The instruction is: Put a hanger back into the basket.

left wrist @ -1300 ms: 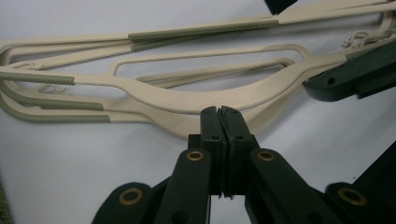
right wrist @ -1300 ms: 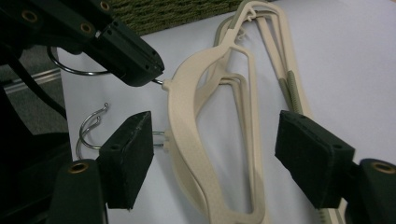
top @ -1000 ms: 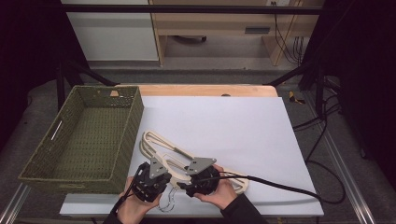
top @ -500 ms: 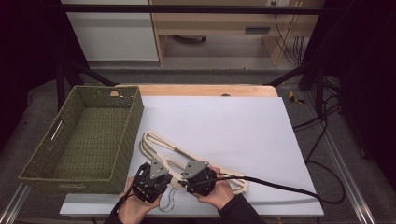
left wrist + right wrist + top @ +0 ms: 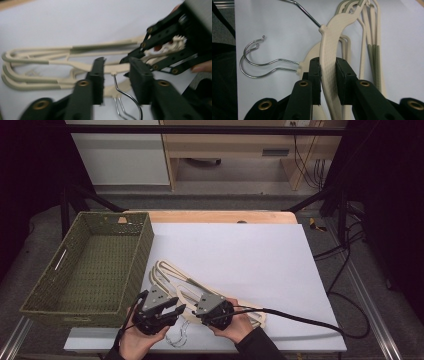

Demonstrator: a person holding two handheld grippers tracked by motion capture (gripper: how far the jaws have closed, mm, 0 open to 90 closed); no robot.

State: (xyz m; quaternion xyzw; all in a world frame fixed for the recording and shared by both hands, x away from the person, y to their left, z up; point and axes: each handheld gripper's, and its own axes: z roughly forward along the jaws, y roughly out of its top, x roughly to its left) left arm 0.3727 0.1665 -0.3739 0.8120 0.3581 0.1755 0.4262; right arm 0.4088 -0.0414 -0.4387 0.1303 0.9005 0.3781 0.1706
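White desk (image 5: 260, 255) here: right tool (image 5: 328, 67) is clamped on the top beige hanger (image 5: 331, 50), left tool (image 5: 116, 75) gapes open around its wire hook (image 5: 125, 95), so I'd lift slowly to avoid snagging the stack.

a green woven basket (image 5: 90, 270) sits at the left of a white table surface (image 5: 250, 260), its inside bare. beyond the table's wooden far edge stand a white cabinet (image 5: 120, 155) and a wooden shelf (image 5: 240, 150).
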